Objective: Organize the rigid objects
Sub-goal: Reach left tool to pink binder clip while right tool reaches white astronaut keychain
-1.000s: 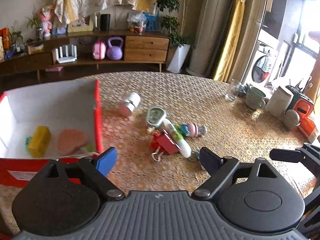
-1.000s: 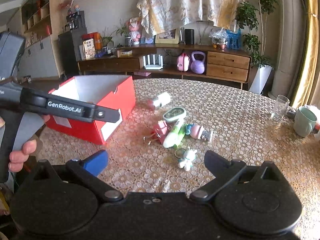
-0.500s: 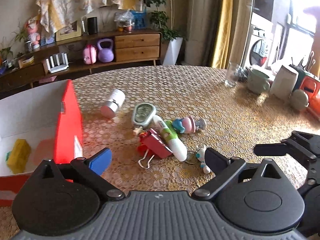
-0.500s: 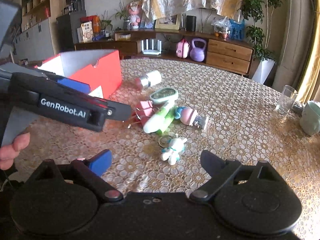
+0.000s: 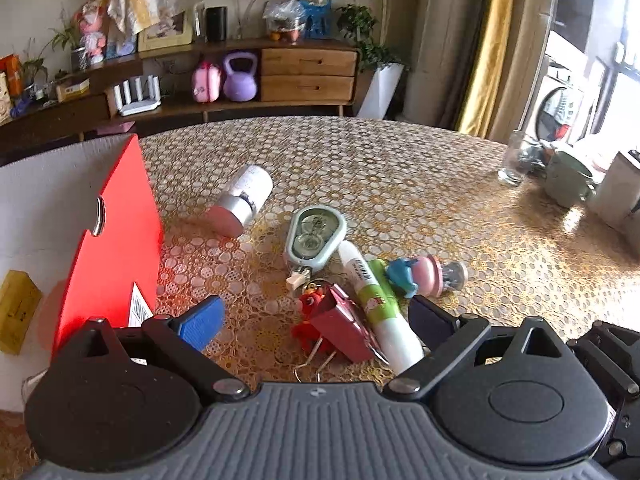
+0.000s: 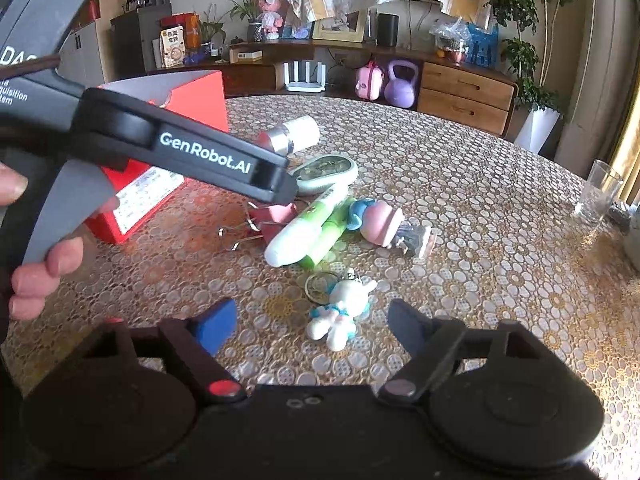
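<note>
1. Left wrist view: the red box (image 5: 116, 240) stands at the left of the tabletop (image 5: 440, 200), with a yellow block (image 5: 16, 312) inside. The left tool (image 5: 316, 320) hangs wide open over the pink binder clip (image 5: 344, 328) and white-green tube (image 5: 380, 308), gripping nothing. Bare lace cloth stretches to the far edge.
2. Right wrist view: the right tool (image 6: 312, 328) is closing, its jaws either side of the white bunny keychain (image 6: 340, 312), not touching. The drinking glass (image 6: 598, 192) stands near the right rim.

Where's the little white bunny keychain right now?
In the right wrist view the bunny keychain lies on the table, between the open, closing fingers of the right tool, just in front of the white and green tube.
</note>
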A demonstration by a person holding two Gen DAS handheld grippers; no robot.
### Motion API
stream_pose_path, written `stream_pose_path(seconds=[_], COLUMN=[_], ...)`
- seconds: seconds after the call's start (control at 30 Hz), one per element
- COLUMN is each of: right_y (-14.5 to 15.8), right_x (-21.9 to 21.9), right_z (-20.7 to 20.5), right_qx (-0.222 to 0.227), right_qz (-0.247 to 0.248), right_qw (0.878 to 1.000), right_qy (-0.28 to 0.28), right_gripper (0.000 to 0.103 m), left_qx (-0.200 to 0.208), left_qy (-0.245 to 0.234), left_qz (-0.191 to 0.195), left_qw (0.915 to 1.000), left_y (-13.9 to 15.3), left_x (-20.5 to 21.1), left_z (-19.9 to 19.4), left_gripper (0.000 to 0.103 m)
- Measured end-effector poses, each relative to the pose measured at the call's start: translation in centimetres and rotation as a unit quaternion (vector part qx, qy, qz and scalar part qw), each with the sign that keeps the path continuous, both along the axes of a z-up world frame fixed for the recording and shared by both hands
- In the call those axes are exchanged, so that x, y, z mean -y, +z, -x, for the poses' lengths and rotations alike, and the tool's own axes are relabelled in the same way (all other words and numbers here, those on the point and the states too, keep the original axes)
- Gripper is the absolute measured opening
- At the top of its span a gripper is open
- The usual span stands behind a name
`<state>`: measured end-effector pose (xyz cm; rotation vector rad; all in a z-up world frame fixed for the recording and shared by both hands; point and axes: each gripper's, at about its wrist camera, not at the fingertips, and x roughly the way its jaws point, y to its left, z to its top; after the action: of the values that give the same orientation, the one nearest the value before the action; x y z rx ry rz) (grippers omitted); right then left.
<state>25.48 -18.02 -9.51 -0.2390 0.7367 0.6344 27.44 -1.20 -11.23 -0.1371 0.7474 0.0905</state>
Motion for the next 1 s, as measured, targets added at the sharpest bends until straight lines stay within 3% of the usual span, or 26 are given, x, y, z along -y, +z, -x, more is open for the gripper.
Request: stream_pose_path(seconds=[0.03,0.17,0.3,0.47,0.73,0.8,0.87,1.0], right_y=[-0.1,-0.4,-0.7,-1.2,-1.6,-1.5,-1.4,-1.4], right_x=[-0.1,-0.1,-0.1,-0.2,-0.7,-0.8,-0.7,-0.3], right_z=[-0.1,-0.6,-1.1,-1.6,-1.7,-1.7,-1.8,-1.9], right_qx=[-0.002,-0.005,-0.009,-0.014,-0.01,-0.006,-0.003,-0.011], right_qz=[-0.001,-0.004,-0.007,-0.004,0.005,0.007,0.008,-0.001], right_qw=[1.0,1.0,1.0,1.0,1.0,0.999,0.999,0.999], right_qy=[0.0,-0.001,-0.01,-0.018,-0.026,-0.031,-0.041,-0.049], right_gripper=[0.081,0.075,0.072,0.064,0.055,0.047,0.034,0.033], left_qx=[-0.002,-0.017,-0.024,-0.031,-0.027,-0.026,-0.024,-0.017], left_qy=[0.004,0.015,0.017,0.018,0.012,0.015,0.016,0.011], left_qz=[0.003,0.034,0.052,0.077,0.089,0.091,0.094,0.09], left_qw=[1.0,0.9992,0.9982,0.9964,0.9955,0.9954,0.9952,0.9957], left_y=[-0.1,-0.9,-1.5,-2.2,-2.4,-2.4,-2.3,-2.2], left_x=[-0.2,-0.9,-1.1,-1.2,-1.0,-1.0,-1.2,-1.3], left_z=[-0.2,-1.0,-1.5,-2.1,-2.5,-2.5,-2.4,-2.2], left_gripper=[0.097,0.072,0.066,0.046,0.033,0.031,0.029,0.028])
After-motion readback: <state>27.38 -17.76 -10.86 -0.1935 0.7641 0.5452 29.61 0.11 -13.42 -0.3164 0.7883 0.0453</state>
